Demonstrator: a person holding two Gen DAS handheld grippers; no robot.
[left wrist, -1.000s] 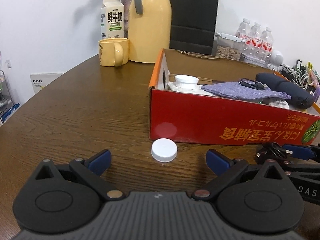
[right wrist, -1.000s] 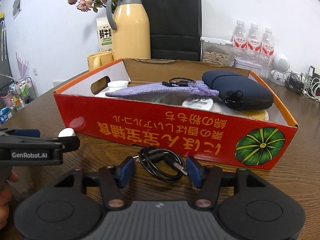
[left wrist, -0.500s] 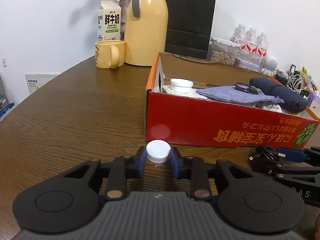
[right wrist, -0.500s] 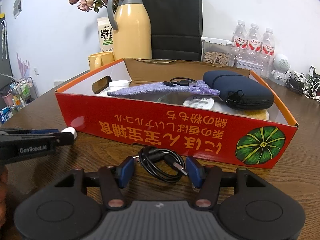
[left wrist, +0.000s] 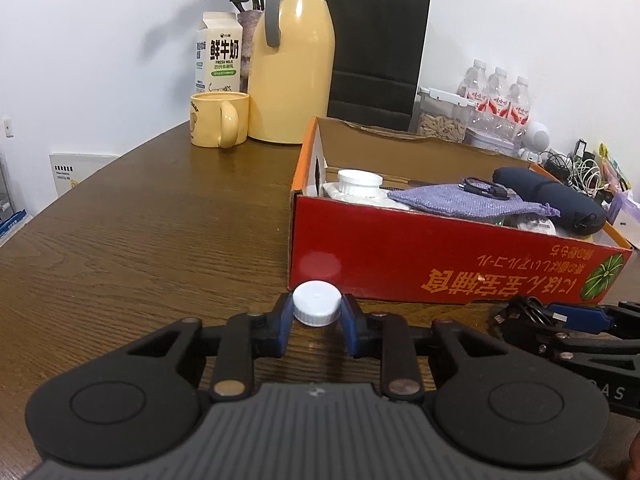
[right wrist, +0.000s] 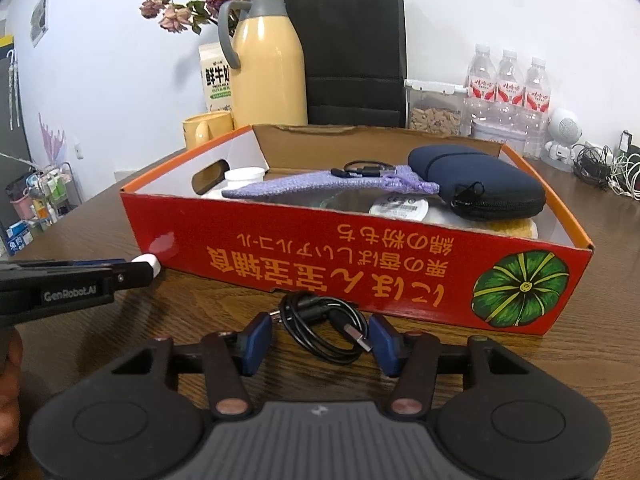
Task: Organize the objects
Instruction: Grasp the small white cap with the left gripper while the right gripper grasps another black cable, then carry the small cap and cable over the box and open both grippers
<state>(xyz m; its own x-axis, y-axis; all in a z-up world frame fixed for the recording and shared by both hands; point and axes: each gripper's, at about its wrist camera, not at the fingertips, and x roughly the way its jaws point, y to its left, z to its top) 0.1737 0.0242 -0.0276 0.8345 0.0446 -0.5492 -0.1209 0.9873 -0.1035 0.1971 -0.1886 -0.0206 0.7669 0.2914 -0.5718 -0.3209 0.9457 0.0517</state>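
Closing since the earlier frame, the left gripper now pinches the white cap on the table just before the red box. Right gripper, jaws just narrowing, brackets the coiled black cable without pressing it. Lift the cap level over the box wall before releasing.

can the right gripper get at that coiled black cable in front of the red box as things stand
Probably yes: the coiled black cable lies on the table between the open fingers of the right gripper, nothing covering it.

Wood-grain table; glossy cardboard box; cap probably plastic.
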